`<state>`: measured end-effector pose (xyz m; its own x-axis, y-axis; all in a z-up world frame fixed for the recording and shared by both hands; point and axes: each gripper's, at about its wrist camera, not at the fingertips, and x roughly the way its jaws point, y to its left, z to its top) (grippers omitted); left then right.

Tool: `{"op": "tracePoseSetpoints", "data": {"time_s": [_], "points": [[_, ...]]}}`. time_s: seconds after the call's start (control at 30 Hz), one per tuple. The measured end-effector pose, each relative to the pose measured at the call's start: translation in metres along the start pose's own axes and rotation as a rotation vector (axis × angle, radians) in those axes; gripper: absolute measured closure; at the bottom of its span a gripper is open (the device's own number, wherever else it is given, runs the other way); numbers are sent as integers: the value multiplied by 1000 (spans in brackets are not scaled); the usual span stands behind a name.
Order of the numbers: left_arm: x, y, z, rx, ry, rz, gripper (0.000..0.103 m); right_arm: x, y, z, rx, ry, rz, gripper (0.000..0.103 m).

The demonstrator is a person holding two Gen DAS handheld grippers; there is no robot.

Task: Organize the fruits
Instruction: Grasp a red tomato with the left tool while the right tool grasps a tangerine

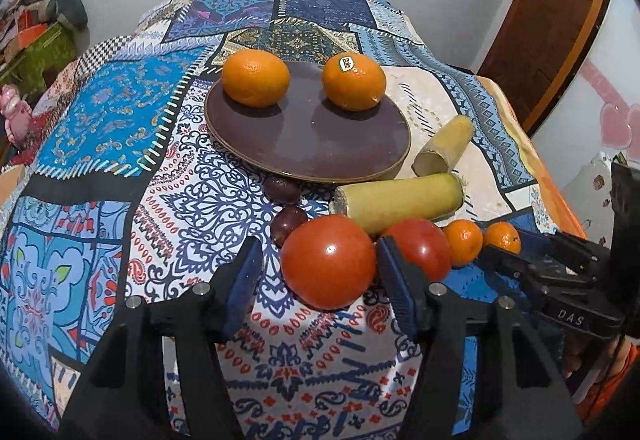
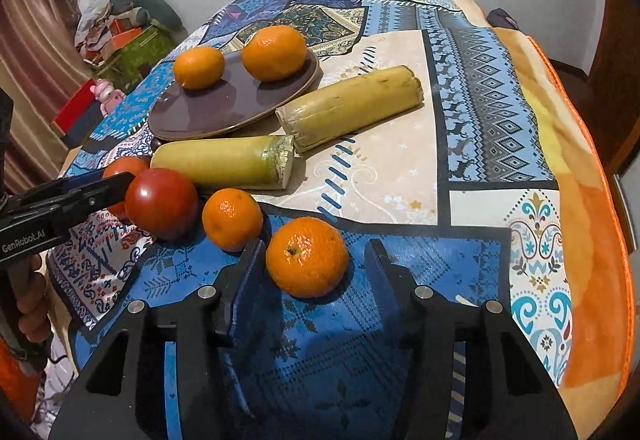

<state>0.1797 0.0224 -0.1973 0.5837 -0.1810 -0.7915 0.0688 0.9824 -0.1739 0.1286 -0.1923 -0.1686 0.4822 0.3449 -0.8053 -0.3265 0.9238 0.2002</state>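
A brown plate (image 1: 320,144) holds two oranges (image 1: 256,77) (image 1: 353,81); it also shows in the right wrist view (image 2: 208,112). My left gripper (image 1: 318,260) is open around a red tomato (image 1: 328,266), its right pad touching it. A second tomato (image 1: 420,246) lies behind. My right gripper (image 2: 310,260) is open around a small mandarin (image 2: 307,257) on the cloth. Another mandarin (image 2: 232,218) lies to its left. Two yellow-green cane pieces (image 2: 224,160) (image 2: 352,108) lie beside the plate.
Two dark passion fruits (image 1: 282,187) (image 1: 288,221) lie by the plate's near rim. The patterned cloth (image 1: 120,120) covers the table. Its right edge (image 2: 600,200) drops off. Clutter and a pink toy (image 2: 106,90) stand at the far left.
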Motion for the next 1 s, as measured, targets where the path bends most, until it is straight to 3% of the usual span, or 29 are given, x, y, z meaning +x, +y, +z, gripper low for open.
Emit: {"op": "tracePoseSetpoints", "data": {"time_s": [0.13, 0.43, 1.0], "points": [[6, 0, -1, -6, 17, -25, 54, 2, 0, 2, 0, 1, 14, 67], [-5, -5, -4, 11, 2, -16, 54, -8, -2, 5, 2, -35, 16, 67], [-64, 11, 34, 0, -165, 22, 54, -32, 27, 49, -58, -159, 62, 67]]}}
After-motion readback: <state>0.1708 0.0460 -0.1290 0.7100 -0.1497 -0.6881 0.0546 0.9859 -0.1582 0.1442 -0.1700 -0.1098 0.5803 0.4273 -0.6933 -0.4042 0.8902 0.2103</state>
